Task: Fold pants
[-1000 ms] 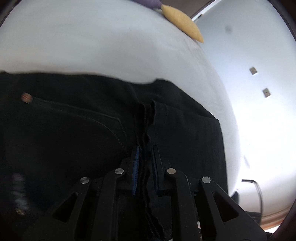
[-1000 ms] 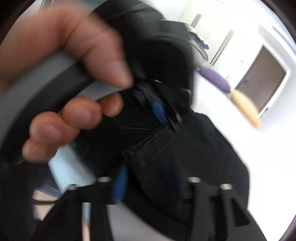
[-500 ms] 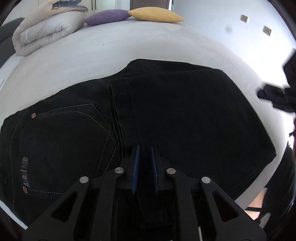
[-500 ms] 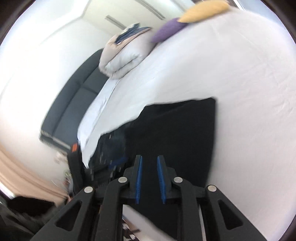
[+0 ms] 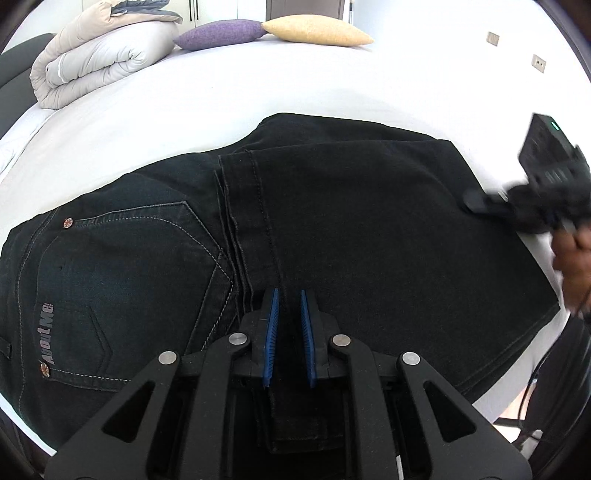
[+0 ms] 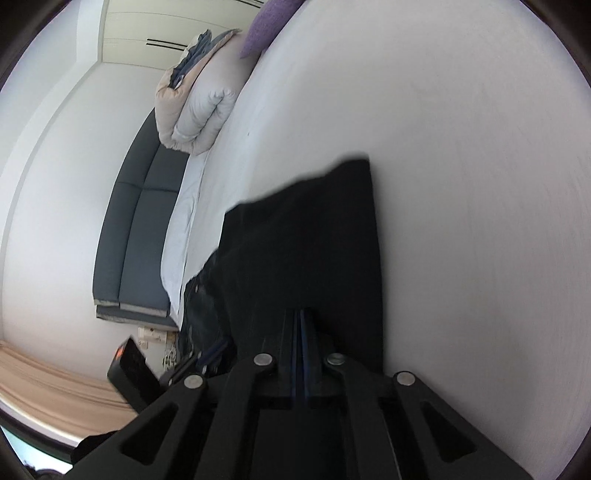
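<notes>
**Fold laid over; edges being pinned for the next fold.**
Left tongs (image 5: 288, 325) clamp a pants (image 5: 369, 229) hem; right tongs (image 6: 301, 354), jaws just closed, sit together on fabric, grip uncertain. Pants lie ahead on the bed (image 5: 258, 81); next, carry edges across evenly.

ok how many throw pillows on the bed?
2, side by side at the far edge of the bed: a purple pillow and a yellow pillow, tips touching. More may be hidden outside the view.

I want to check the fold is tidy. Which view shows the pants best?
The left wrist view: the pants lie spread across the bed, with back pocket, folded-over leg and hem all sharp. The right wrist view shows only a dark, blurred slab of them, seen edge-on.
</notes>
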The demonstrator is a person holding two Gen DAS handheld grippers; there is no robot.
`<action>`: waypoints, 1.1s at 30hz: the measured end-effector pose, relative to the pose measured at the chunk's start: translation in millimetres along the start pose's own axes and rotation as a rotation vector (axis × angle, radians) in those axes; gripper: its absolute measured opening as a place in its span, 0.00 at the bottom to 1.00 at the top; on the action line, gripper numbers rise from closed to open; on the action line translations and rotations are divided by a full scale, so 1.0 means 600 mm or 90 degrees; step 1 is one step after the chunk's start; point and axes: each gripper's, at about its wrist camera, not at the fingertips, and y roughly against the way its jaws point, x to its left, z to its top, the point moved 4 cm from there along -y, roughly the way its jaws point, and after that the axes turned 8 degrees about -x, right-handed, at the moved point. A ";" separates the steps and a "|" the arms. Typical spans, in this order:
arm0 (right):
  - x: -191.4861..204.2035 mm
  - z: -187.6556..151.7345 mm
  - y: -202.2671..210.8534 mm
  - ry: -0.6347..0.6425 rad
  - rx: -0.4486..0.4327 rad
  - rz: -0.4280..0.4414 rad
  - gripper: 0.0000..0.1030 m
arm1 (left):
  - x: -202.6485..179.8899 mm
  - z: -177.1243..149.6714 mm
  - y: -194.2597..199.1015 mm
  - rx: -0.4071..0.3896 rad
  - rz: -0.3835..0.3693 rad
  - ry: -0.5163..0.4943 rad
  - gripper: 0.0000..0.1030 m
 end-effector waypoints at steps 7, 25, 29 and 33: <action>0.028 -0.123 0.028 0.023 0.051 -0.001 0.03 | 0.016 -0.006 0.018 -0.004 -0.009 0.006 0.11; 0.013 -0.170 0.041 0.030 -0.004 -0.019 0.00 | 0.209 -0.071 0.204 -0.170 -0.087 0.363 0.85; 0.021 -0.175 0.047 0.048 -0.031 -0.021 0.01 | 0.329 -0.136 0.282 -0.264 -0.076 0.554 0.91; 0.020 -0.173 0.049 0.015 -0.037 -0.004 0.07 | 0.408 -0.207 0.282 -0.305 -0.143 0.770 0.91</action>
